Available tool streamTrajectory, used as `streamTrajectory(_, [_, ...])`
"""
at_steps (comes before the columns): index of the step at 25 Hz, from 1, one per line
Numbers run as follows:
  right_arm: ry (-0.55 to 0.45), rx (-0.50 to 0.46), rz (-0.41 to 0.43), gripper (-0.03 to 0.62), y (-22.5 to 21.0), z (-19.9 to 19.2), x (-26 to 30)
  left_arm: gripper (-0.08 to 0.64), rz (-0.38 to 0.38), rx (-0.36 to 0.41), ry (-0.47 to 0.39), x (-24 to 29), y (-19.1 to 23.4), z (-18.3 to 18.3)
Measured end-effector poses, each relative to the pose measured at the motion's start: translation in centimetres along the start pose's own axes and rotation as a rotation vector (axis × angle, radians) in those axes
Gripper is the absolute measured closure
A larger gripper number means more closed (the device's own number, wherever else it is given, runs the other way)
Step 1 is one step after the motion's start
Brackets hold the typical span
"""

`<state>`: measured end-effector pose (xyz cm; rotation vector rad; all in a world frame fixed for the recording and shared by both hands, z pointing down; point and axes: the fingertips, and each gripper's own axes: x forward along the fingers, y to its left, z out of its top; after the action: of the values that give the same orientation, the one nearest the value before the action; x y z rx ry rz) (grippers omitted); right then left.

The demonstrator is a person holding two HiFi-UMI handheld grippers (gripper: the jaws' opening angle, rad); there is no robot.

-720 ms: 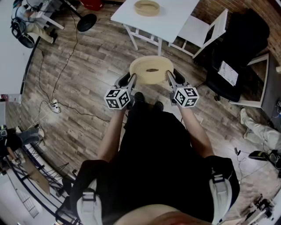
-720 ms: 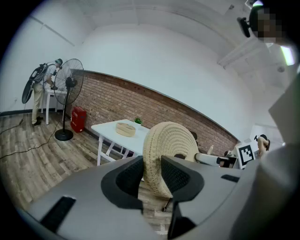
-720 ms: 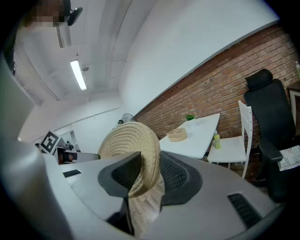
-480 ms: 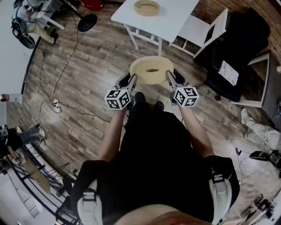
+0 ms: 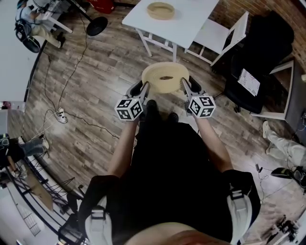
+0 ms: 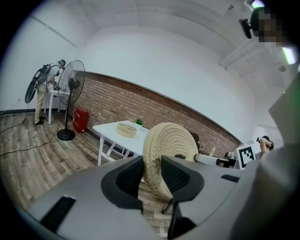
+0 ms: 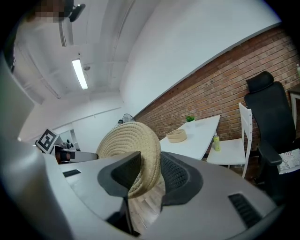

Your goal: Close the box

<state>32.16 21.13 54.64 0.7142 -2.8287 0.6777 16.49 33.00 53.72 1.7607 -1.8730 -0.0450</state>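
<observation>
The woven lid (image 5: 165,76) is carried above the floor, well apart from the woven box (image 5: 160,9), which sits open on the white table (image 5: 189,24) ahead. The left gripper (image 5: 142,88) and right gripper (image 5: 187,86) each clamp one opposite edge of the lid's rim, with both jaw pairs closed on the weave. Probable faults: if the hands drift apart or twist unevenly, the flexible rim can slip from one grip and the lid can drop. An off-centre placement can push the light box across the table or leave the lid tilted on its rim. Count: one lid, one box, two grippers, one table.
</observation>
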Motion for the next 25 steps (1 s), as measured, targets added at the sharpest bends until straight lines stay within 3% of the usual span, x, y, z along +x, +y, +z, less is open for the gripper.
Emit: streamTrajectory(25, [0.001,0.045,-0.040,0.457,-2.0,2.3,7.7,0.430,-0.024,-0.006,0.012,5.7,5.0,4.5])
